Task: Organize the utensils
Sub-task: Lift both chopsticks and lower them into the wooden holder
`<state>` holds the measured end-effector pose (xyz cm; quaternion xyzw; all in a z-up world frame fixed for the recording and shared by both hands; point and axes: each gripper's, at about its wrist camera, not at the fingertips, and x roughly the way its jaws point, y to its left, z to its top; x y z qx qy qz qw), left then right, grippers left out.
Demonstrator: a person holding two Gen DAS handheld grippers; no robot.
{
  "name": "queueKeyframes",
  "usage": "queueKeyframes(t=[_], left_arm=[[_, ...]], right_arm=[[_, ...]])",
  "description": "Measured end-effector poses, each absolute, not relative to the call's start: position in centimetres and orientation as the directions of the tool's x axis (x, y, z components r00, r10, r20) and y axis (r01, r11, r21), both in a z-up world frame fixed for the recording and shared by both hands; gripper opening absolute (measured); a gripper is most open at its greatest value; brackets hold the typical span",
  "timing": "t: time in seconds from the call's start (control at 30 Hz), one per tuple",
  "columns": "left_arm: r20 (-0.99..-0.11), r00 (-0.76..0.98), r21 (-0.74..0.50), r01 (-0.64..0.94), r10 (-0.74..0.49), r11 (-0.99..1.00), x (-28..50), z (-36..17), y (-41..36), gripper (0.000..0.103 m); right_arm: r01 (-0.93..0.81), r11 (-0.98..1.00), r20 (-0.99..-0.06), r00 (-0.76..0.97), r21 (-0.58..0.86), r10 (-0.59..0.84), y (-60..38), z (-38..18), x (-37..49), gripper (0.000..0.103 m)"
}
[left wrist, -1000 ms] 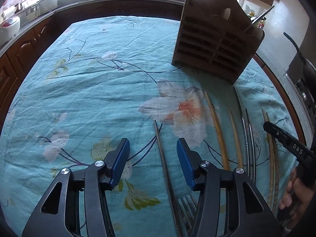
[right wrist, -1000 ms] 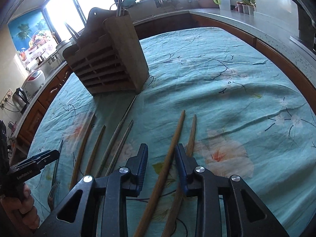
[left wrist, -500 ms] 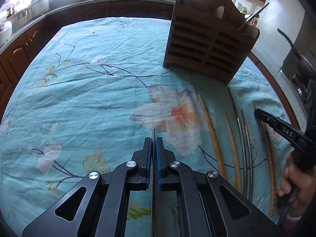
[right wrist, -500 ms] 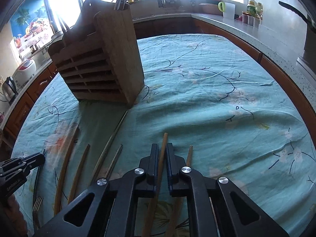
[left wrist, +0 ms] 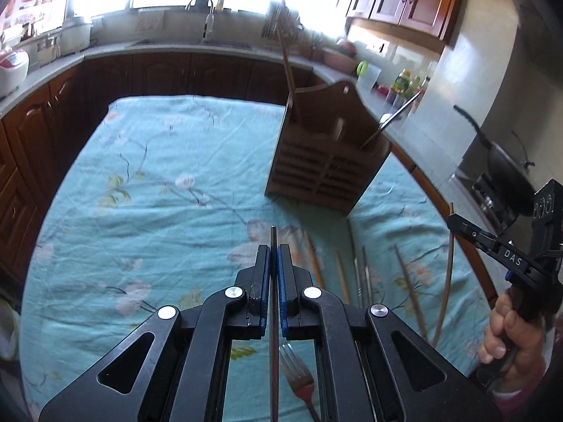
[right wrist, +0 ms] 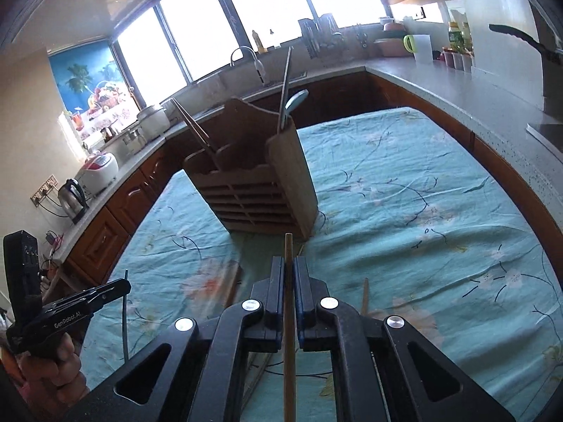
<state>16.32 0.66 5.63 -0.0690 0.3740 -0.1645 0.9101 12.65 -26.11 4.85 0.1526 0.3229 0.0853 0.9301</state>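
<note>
The left hand-held gripper [left wrist: 273, 256] is pinching a metal chopstick [left wrist: 273, 316], and the right hand-held gripper [right wrist: 289, 270] is pinching a wooden chopstick [right wrist: 289, 334], both lifted above the tabletop [left wrist: 158, 190]. The rack [right wrist: 260, 183] stands ahead; a fork [left wrist: 299, 372] and other chopsticks [left wrist: 355, 274] lie on the cloth.

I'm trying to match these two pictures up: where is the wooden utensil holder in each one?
Left wrist view: wooden holder right of centre, upper half, on the flowered cloth.
Right wrist view: holder near centre, slightly left.
Shared landmark: the sink tap under the windows.
</note>
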Motion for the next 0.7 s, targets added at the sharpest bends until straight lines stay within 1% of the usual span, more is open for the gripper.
queueKeyframes(t=[0.2, 0.37, 0.7], left_arm=[[-0.568, 0.733, -0.269, 0.265, -0.374, 0.926, 14.8, 10.4, 2.7, 0.003], [-0.503, 0.777, -0.271, 0.274, -0.379, 0.923, 14.1, 13.3, 3.8, 0.003], [-0.448, 0.807, -0.286, 0.278, -0.385, 0.917, 14.5, 14.9, 4.4, 0.003]], right_arm=[[-0.1, 0.932, -0.485, 0.832, 0.349, 0.271, -26.4, 9.1, 10.9, 0.005], [-0.108, 0.936, -0.425, 0.869, 0.334, 0.252, -26.6, 11.6, 10.3, 0.005], [-0.121, 0.94, -0.373, 0.896, 0.318, 0.242, -26.3, 13.8, 10.3, 0.005]])
